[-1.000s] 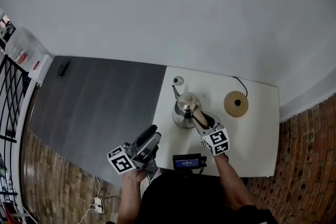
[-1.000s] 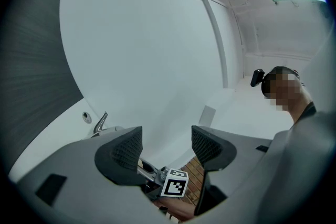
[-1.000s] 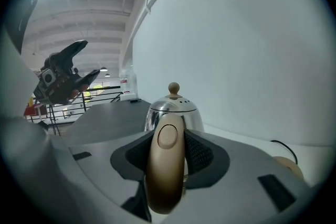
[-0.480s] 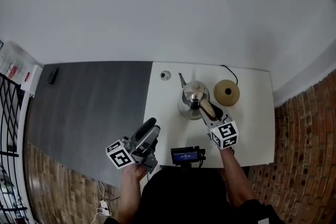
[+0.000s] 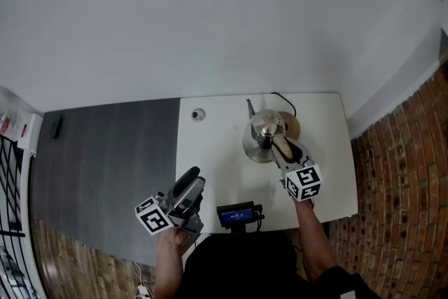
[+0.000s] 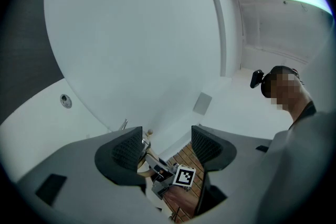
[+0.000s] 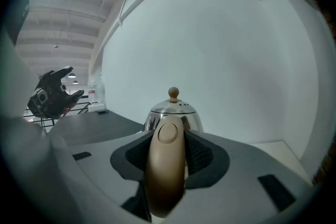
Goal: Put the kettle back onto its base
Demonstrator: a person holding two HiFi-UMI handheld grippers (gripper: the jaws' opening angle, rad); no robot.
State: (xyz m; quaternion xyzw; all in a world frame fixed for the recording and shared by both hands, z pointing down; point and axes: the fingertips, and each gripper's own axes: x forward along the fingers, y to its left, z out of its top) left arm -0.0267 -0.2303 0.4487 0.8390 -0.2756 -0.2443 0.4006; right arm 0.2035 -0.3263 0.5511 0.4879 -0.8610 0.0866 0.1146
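A shiny steel kettle [image 5: 262,135] with a thin spout and a tan handle [image 5: 282,146] hangs over the white table [image 5: 217,164], partly covering the round tan base [image 5: 291,124] behind it. My right gripper [image 5: 280,148] is shut on the handle; in the right gripper view the handle [image 7: 166,170] fills the gap between the jaws, with the kettle body [image 7: 173,113] beyond. My left gripper [image 5: 194,180] is held off the table's near left corner, open, with nothing between its pads [image 6: 128,150]. It looks across toward the kettle and right gripper [image 6: 167,176].
A small round metal object [image 5: 199,113] lies at the table's far left corner. A black device with a screen [image 5: 234,216] sits at the near edge. A cord runs from the base toward the wall. Dark grey floor lies left, brick floor right.
The right gripper has carried the kettle to the right, from beside the base to over it. The left gripper has shifted a little along the near left edge.
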